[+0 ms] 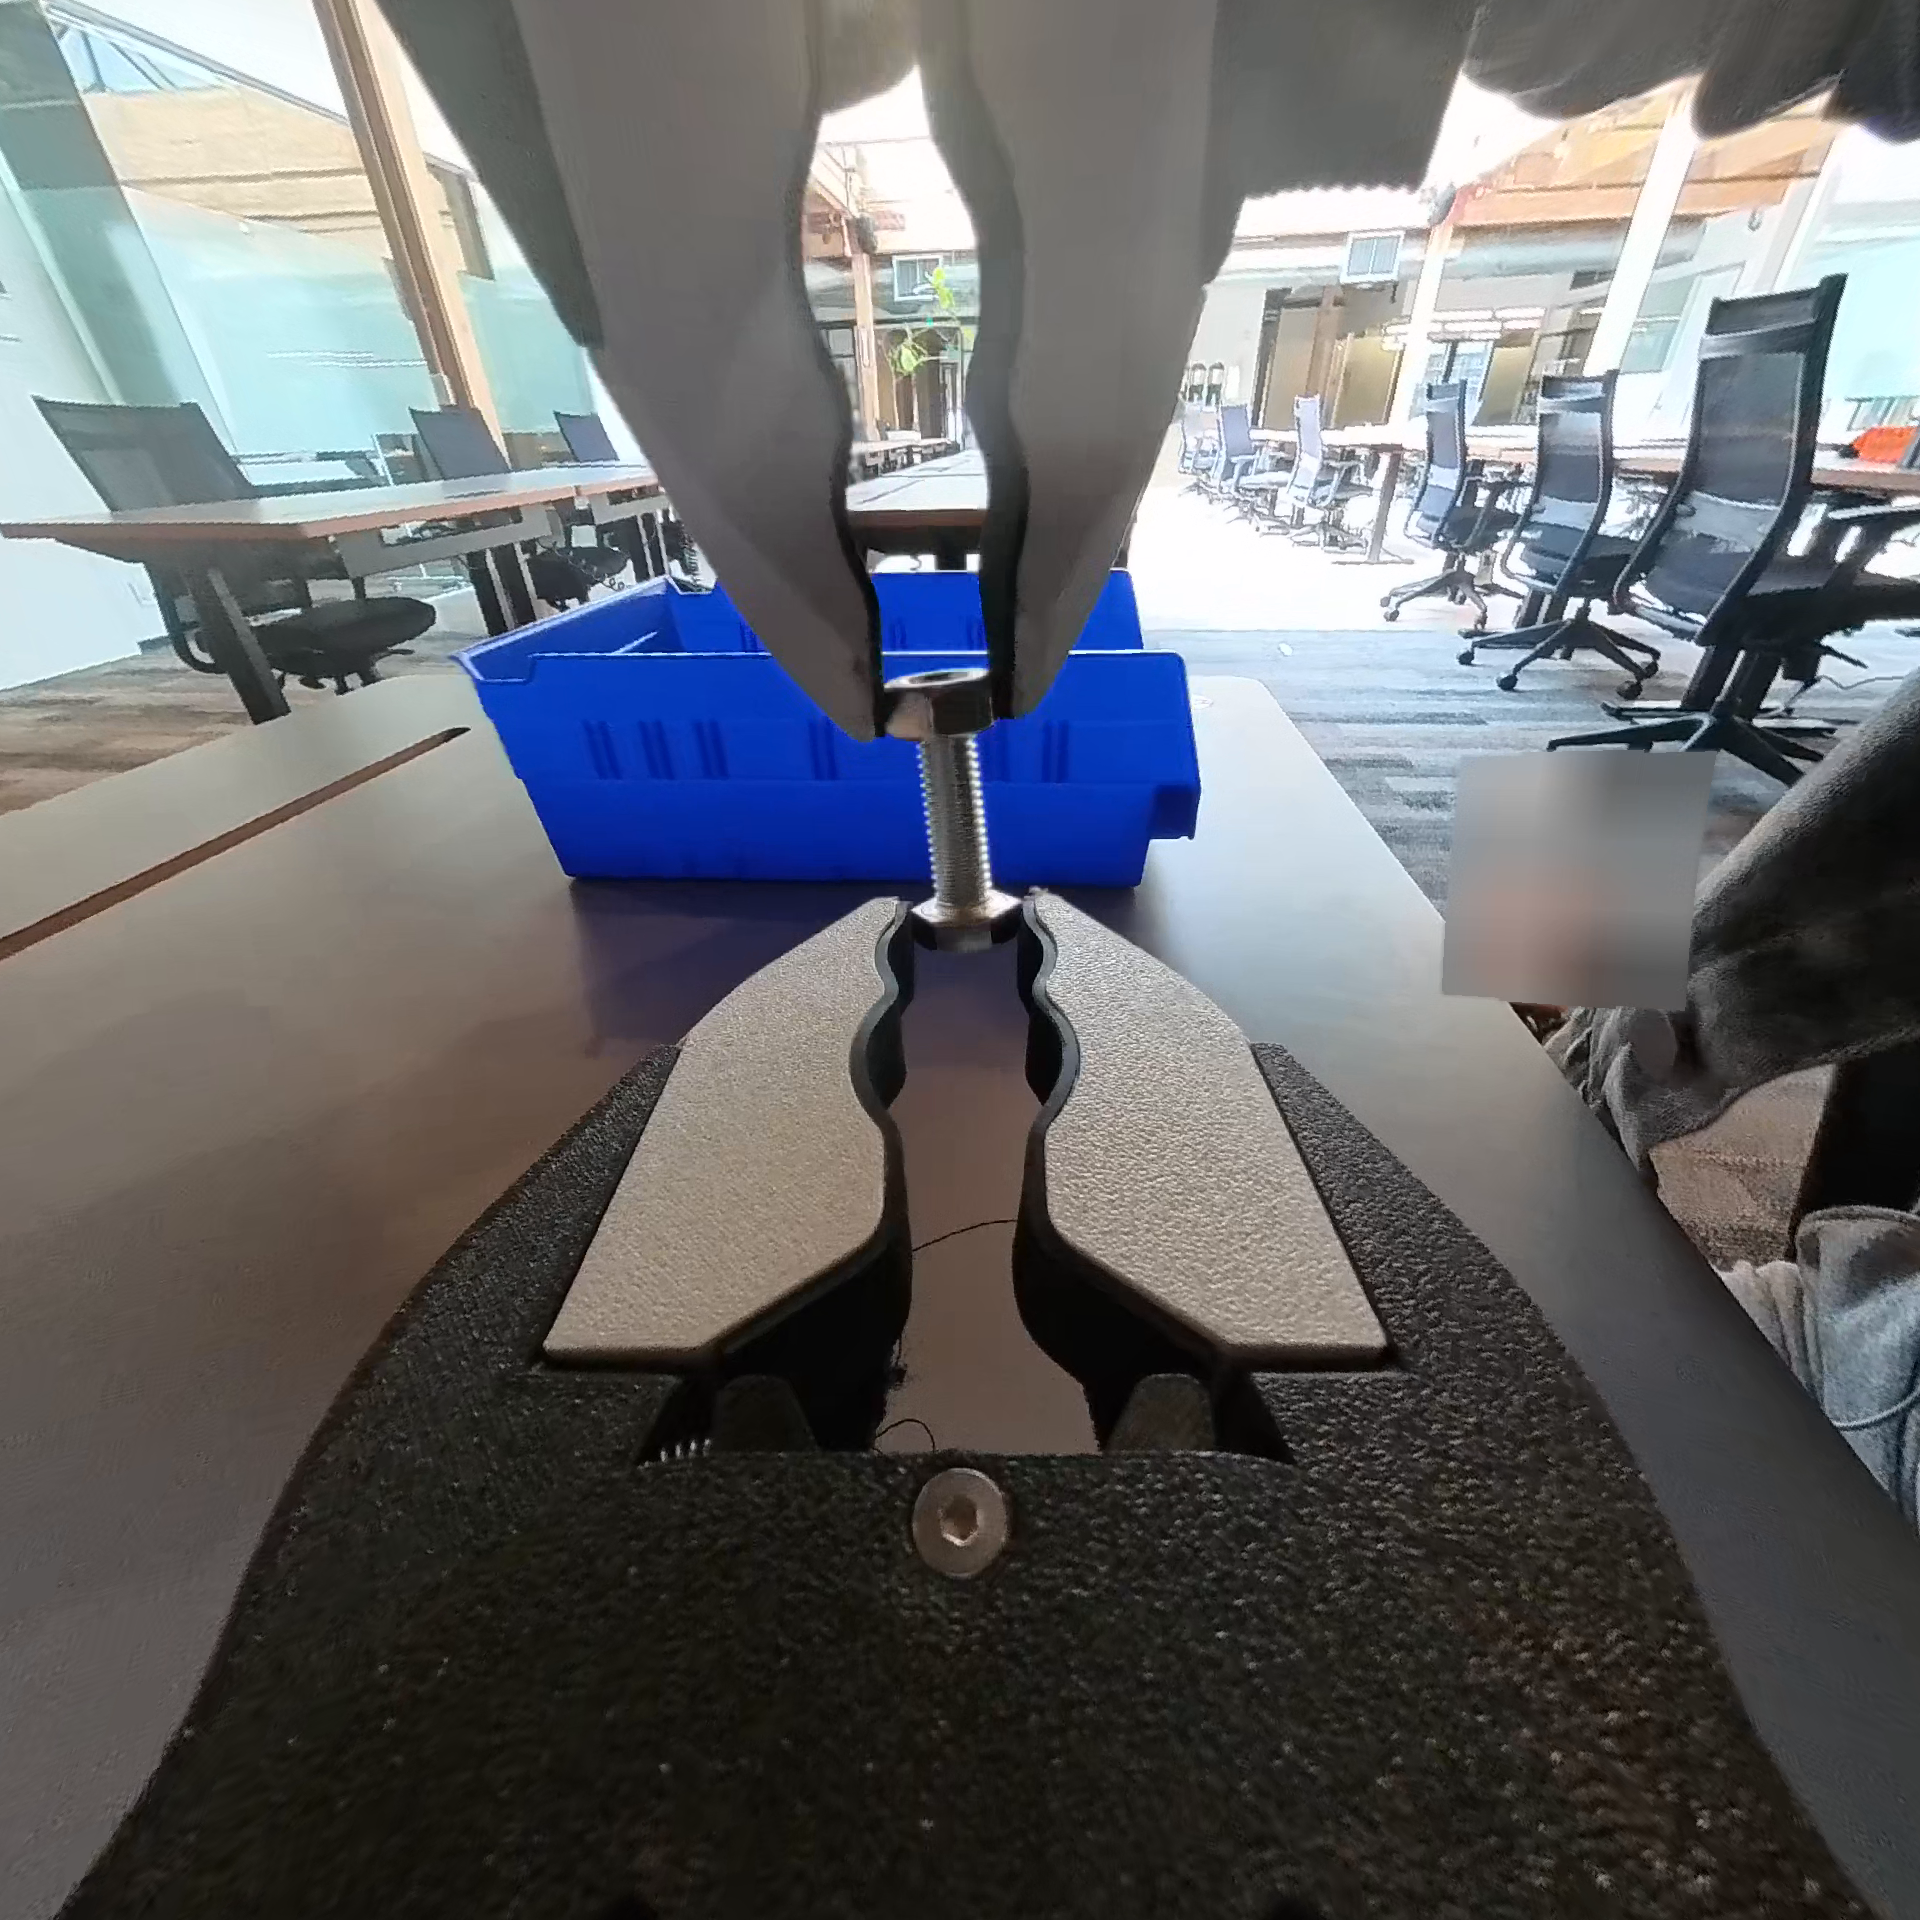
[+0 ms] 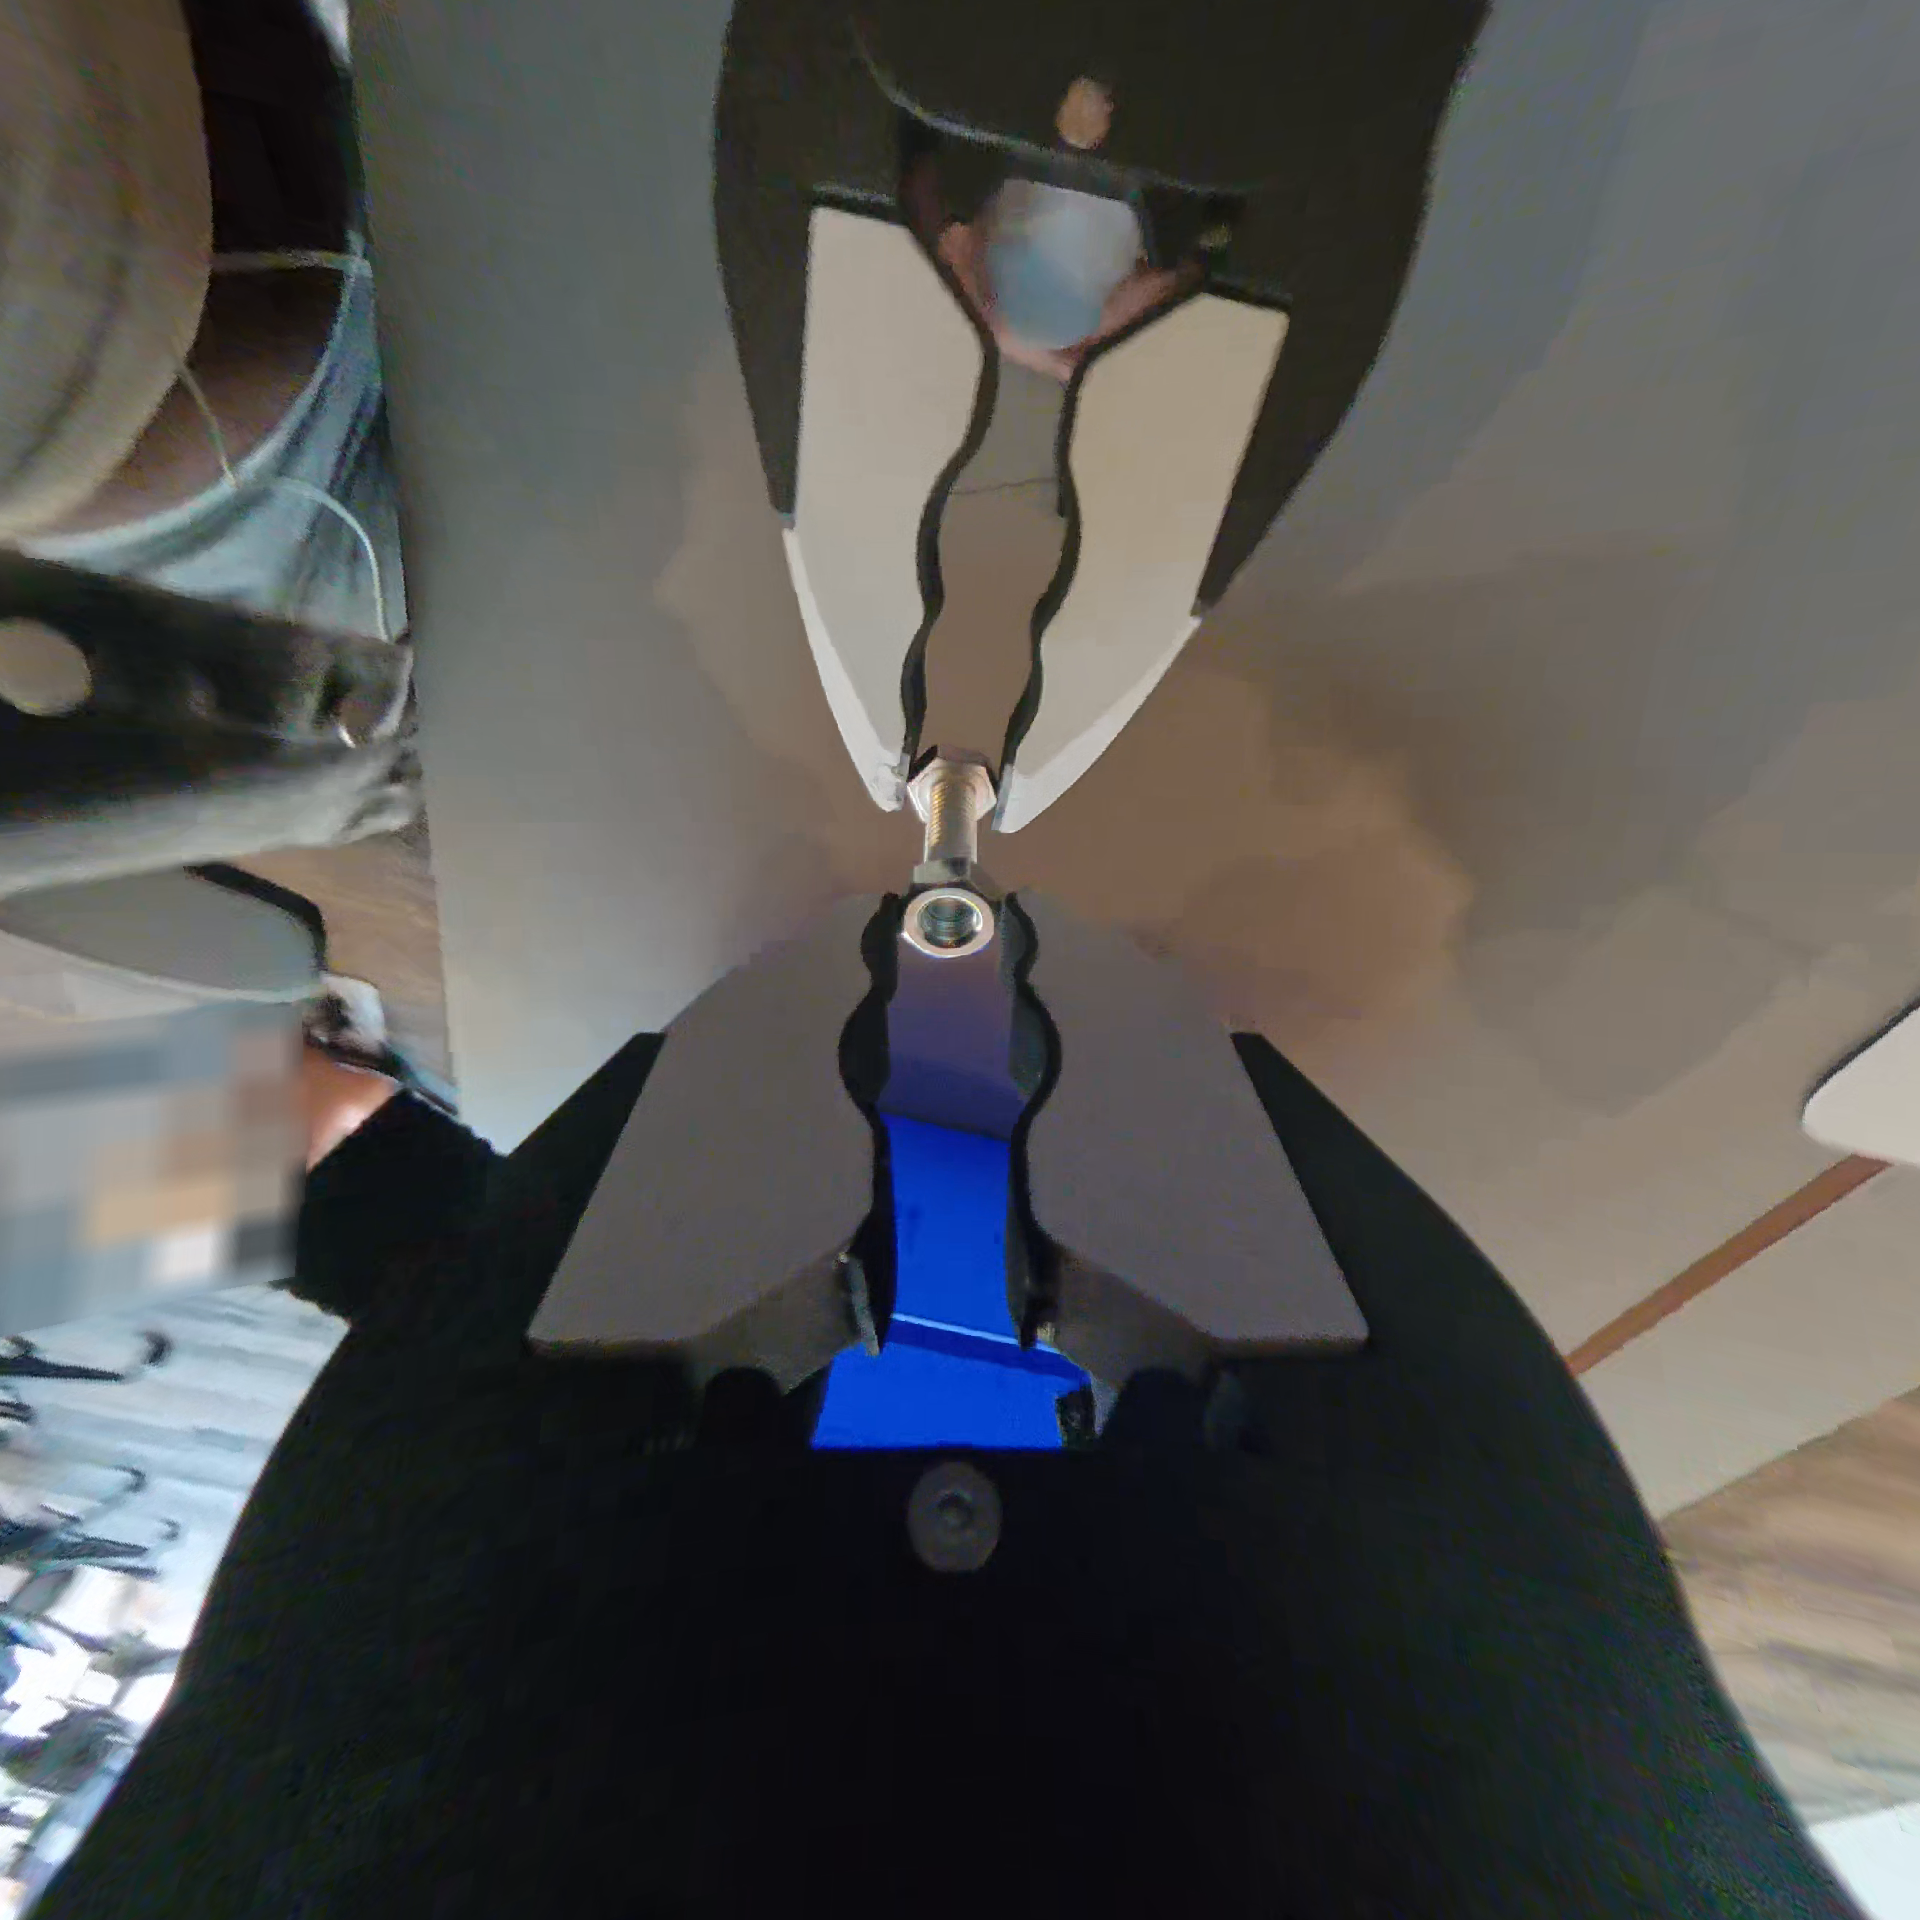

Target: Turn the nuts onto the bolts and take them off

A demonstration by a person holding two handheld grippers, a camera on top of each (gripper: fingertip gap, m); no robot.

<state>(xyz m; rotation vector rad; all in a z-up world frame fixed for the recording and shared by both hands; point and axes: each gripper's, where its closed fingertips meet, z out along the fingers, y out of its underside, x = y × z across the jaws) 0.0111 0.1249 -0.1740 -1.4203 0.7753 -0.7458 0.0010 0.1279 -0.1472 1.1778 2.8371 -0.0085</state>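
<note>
Blue bin (image 1: 727, 790) stands on the dark table (image 1: 312, 1039); in front of it the left gripper (image 1: 956, 920) is clamped on the head of the upright bolt (image 1: 951, 821); the right gripper (image 2: 948, 894) pinches the nut (image 2: 948, 923) at the bolt's tip; its bore looks empty, so threading is probably barely started or nearly undone; no legible writing.

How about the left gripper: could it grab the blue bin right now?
Probably not yet: the left gripper is shut on the bolt, whose nut the right gripper holds. The blue bin sits close behind, otherwise unblocked.
</note>
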